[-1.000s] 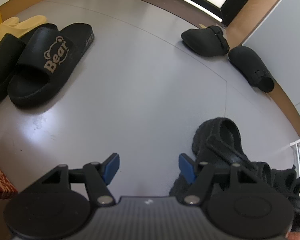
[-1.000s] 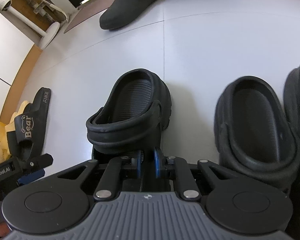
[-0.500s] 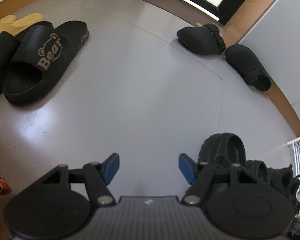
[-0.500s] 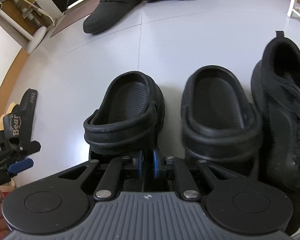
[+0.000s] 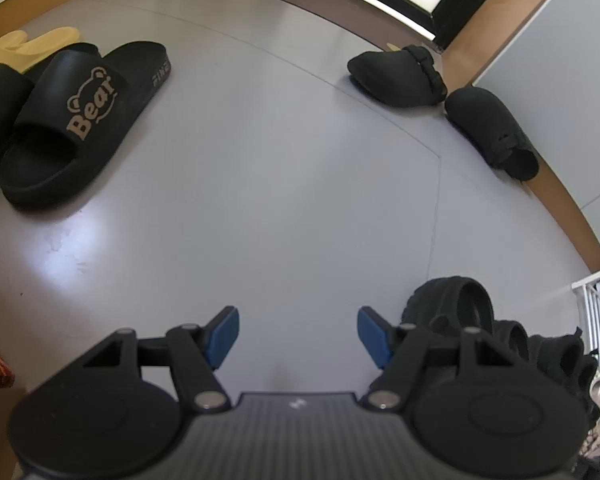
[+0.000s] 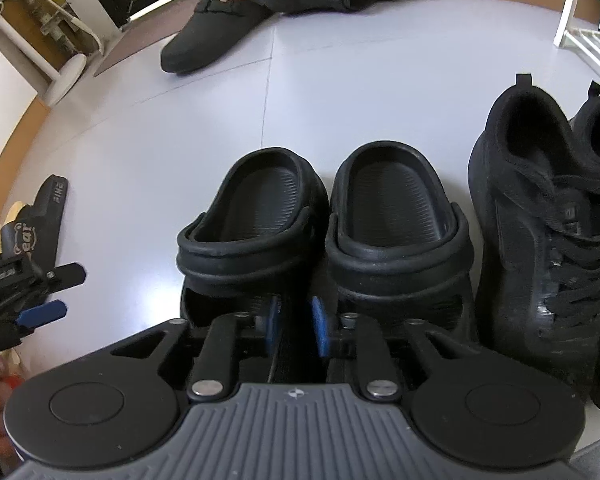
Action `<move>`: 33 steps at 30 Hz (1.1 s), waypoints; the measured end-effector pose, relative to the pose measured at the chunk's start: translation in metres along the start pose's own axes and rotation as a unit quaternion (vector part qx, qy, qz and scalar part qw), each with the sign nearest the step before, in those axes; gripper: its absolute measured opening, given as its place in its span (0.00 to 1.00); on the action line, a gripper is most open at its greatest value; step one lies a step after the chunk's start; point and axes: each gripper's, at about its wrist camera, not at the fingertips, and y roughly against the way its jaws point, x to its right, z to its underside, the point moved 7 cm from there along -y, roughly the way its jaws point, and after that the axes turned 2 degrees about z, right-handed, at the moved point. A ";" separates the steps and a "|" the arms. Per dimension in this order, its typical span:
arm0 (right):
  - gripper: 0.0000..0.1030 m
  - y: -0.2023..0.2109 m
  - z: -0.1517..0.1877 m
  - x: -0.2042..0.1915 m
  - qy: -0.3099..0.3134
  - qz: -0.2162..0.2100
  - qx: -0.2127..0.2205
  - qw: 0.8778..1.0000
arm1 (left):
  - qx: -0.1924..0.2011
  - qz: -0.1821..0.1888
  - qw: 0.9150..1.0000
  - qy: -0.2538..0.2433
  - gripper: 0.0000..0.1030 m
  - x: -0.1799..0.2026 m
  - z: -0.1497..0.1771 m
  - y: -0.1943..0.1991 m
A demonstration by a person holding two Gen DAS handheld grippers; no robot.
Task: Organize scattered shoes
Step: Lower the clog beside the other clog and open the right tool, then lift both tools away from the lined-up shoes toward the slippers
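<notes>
The right gripper (image 6: pixel 294 322) hangs over the toe end of the left clog (image 6: pixel 256 220), its blue pads coming apart at this moment; the clog's toe still lies between them, but a gap shows on each side and the pads do not press on it. That clog stands flat on the grey floor (image 6: pixel 180 128), heel end pointing away from the camera, just beside the right clog (image 6: pixel 396 220), the two lined up side by side and nearly touching along their inner walls. To the right of the pair stands a black laced sneaker (image 6: pixel 548 240), close to the right clog but apart from it, with a second sneaker (image 6: pixel 598 120) behind it at the picture's edge. Farther off on the floor, near the brown skirting, lie two dark felt slippers (image 6: pixel 216 36), one flat and one tipped against it. The left gripper (image 5: pixel 298 334) is held above bare floor with its pads spread wide and nothing between them; in the right wrist view it shows at the left edge (image 6: pixel 40 304). Toward the left edge of the floor a black slide printed "Bear" (image 5: pixel 84 120) lies beside another black slide (image 5: pixel 0 108), with pale yellow slippers (image 5: pixel 32 40) behind them.
</notes>
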 end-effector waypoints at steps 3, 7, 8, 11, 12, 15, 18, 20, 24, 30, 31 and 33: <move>0.67 -0.002 0.004 -0.003 -0.008 -0.019 -0.008 1.000 | -0.001 0.004 1.000 -0.002 0.66 0.001 0.003 0.001; 0.87 -0.005 0.005 -0.012 -0.002 -0.019 -0.008 1.000 | -0.003 0.002 1.000 -0.001 0.66 -0.003 0.004 0.002; 0.89 -0.008 0.006 -0.017 0.005 -0.018 -0.012 1.000 | -0.003 0.000 1.000 0.001 0.66 -0.005 0.004 0.002; 0.91 -0.015 0.007 -0.028 0.015 -0.019 -0.020 0.999 | -0.001 -0.003 1.000 0.005 0.66 -0.009 0.003 0.003; 0.92 -0.019 0.007 -0.032 0.019 -0.019 -0.022 0.999 | -0.001 -0.004 1.000 0.006 0.66 -0.011 0.002 0.004; 0.95 -0.028 0.006 -0.041 0.032 -0.012 -0.028 0.999 | 0.000 -0.006 1.000 0.007 0.66 -0.013 0.001 0.004; 0.95 -0.038 0.008 -0.043 0.051 0.006 -0.034 0.998 | 0.000 -0.006 1.000 0.007 0.66 -0.014 0.000 0.005; 0.94 -0.045 0.012 -0.041 0.056 0.011 -0.047 0.997 | 0.000 -0.006 1.000 0.007 0.66 -0.014 -0.001 0.004; 0.91 -0.041 0.015 -0.037 0.060 0.009 -0.034 0.998 | -0.001 -0.005 1.000 0.008 0.66 -0.013 0.000 0.004; 0.89 -0.035 0.017 -0.037 0.074 0.017 -0.033 0.997 | -0.003 -0.003 1.000 0.006 0.66 -0.012 0.000 0.003; 0.89 -0.036 0.017 -0.036 0.075 0.017 -0.035 0.996 | -0.003 -0.003 1.000 0.006 0.66 -0.013 0.000 0.003; 0.90 -0.036 0.016 -0.036 0.077 0.015 -0.035 0.996 | -0.003 -0.004 1.000 0.006 0.66 -0.013 0.000 0.003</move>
